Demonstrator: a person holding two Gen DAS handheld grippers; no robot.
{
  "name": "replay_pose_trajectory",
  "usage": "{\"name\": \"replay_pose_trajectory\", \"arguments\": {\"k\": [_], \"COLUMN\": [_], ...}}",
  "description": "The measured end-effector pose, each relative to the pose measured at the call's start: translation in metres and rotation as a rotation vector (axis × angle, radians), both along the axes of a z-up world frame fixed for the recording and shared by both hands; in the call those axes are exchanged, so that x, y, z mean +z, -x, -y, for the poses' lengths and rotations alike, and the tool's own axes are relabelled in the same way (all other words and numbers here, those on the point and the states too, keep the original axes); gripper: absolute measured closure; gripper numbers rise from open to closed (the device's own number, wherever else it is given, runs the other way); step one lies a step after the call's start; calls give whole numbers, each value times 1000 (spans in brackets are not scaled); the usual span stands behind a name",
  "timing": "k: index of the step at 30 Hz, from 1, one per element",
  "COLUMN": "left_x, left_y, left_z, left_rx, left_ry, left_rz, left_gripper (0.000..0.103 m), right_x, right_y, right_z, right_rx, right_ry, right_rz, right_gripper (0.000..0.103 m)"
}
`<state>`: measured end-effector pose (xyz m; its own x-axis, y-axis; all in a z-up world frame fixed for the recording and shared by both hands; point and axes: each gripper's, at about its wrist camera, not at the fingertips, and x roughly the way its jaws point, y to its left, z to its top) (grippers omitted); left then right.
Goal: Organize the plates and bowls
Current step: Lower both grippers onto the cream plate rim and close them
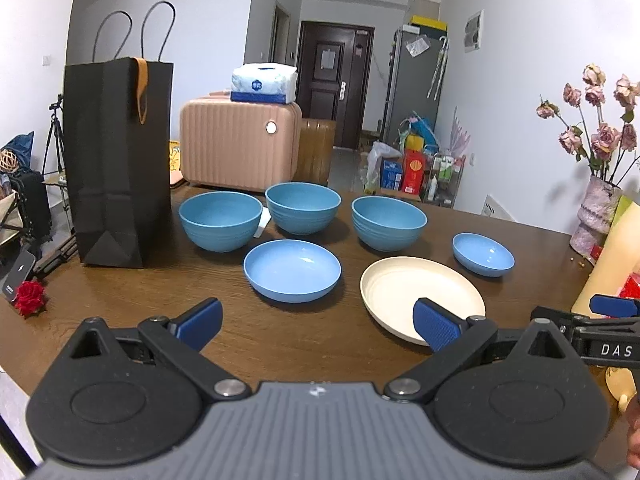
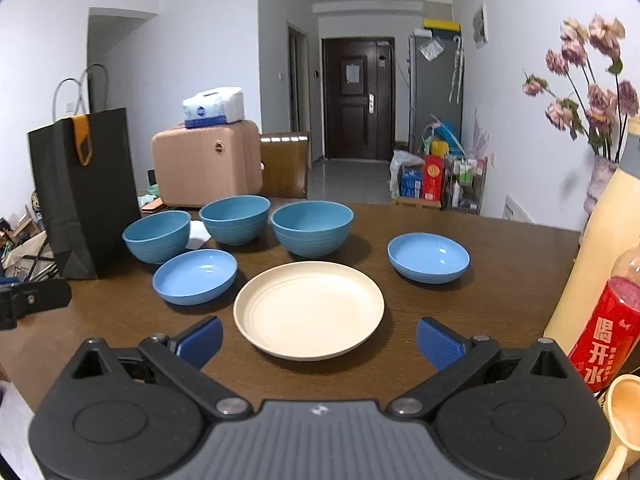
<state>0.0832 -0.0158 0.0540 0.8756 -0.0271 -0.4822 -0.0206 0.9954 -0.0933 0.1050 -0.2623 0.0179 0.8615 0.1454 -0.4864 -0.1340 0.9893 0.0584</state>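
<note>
Three deep blue bowls stand in a row at the back of the brown table: left (image 1: 220, 220) (image 2: 157, 236), middle (image 1: 303, 207) (image 2: 235, 218), right (image 1: 389, 222) (image 2: 312, 227). In front lie a shallow blue dish (image 1: 292, 270) (image 2: 195, 276), a cream plate (image 1: 416, 292) (image 2: 309, 309) and a second shallow blue dish (image 1: 483, 254) (image 2: 428, 257). My left gripper (image 1: 318, 322) is open and empty, above the table in front of the first dish. My right gripper (image 2: 319, 342) is open and empty, its jaws either side of the cream plate's near rim.
A black paper bag (image 1: 118, 160) (image 2: 82, 192) stands at the table's left. A vase of pink flowers (image 1: 596, 216), a cream jug (image 2: 592, 248), a red-labelled bottle (image 2: 604, 328) and a cream cup (image 2: 624, 420) crowd the right edge. A red rose (image 1: 30, 298) lies at the left.
</note>
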Motion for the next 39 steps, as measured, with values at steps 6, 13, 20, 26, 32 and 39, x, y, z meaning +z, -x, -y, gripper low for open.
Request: {"name": "replay_pose_trajectory", "arguments": {"k": [6, 13, 20, 26, 32, 39], "left_x": [2, 0, -8, -19, -33, -53], "left_y": [-31, -71, -113, -154, -191, -218], "left_z": [9, 18, 28, 36, 40, 51], "left_rx": [14, 26, 36, 60, 87, 118], "left_ry": [15, 38, 68, 102, 171, 191], "left_rz": [-45, -112, -210, -327, -436, -531], "left_gripper": [0, 0, 0, 0, 0, 15], "right_x": [-2, -9, -13, -17, -27, -44], "right_y": [-35, -76, -110, -147, -185, -225], "right_z": [17, 34, 43, 48, 49, 51], "right_rx": [-49, -131, -130, -108, -85, -79], "right_ry": [-37, -83, -74, -93, -120, -120], "right_rz": [-59, -188, -232, -287, -344, -390], "right_gripper": [0, 0, 0, 0, 5, 18]}}
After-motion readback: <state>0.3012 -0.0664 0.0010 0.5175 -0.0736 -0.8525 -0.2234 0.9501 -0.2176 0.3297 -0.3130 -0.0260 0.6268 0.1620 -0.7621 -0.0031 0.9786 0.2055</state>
